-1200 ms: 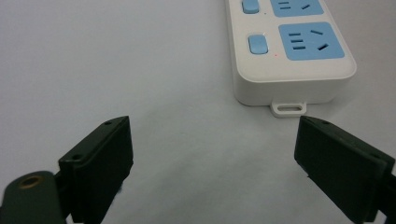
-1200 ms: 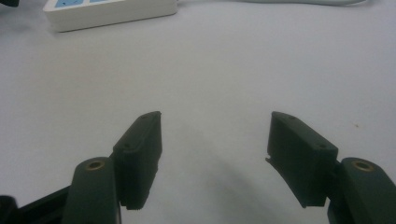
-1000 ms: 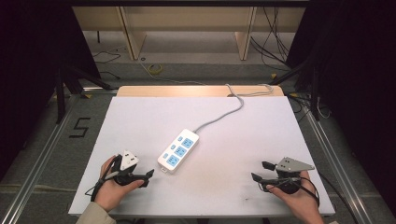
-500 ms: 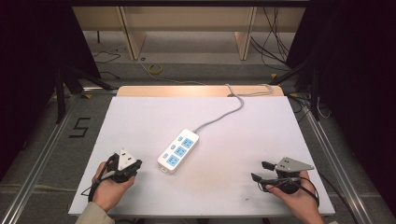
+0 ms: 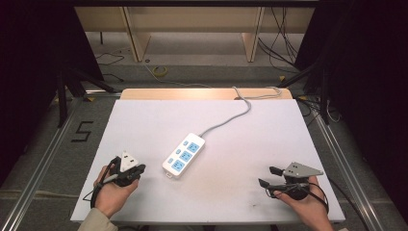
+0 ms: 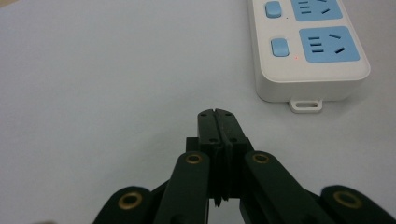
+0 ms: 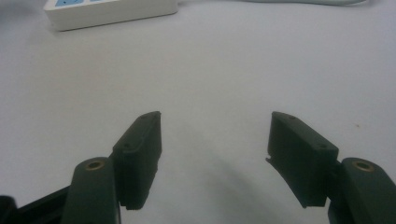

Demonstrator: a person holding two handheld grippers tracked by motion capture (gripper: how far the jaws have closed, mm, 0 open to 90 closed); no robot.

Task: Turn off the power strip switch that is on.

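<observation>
A white power strip (image 5: 183, 155) with blue sockets lies near the middle of the white table (image 5: 240, 144), its grey cable (image 5: 231, 119) running off to the far edge. My left gripper (image 5: 139, 169) rests at the front left, shut with nothing between its jaws. In the left gripper view its closed tips (image 6: 217, 122) point at the table just short of the power strip's near end (image 6: 310, 51). At the front right, my right gripper (image 5: 269, 176) stands open and empty; its own view shows the two jaws wide apart over bare table (image 7: 215, 93), the power strip (image 7: 112, 11) far ahead.
The table's front edge lies just under both hands. Black curtains flank the table, and a wooden shelf frame (image 5: 192, 29) and loose cables (image 5: 284, 33) sit on the floor beyond the far edge.
The left gripper has pulled back a little toward the front left, away from the power strip. The right gripper has not moved.
</observation>
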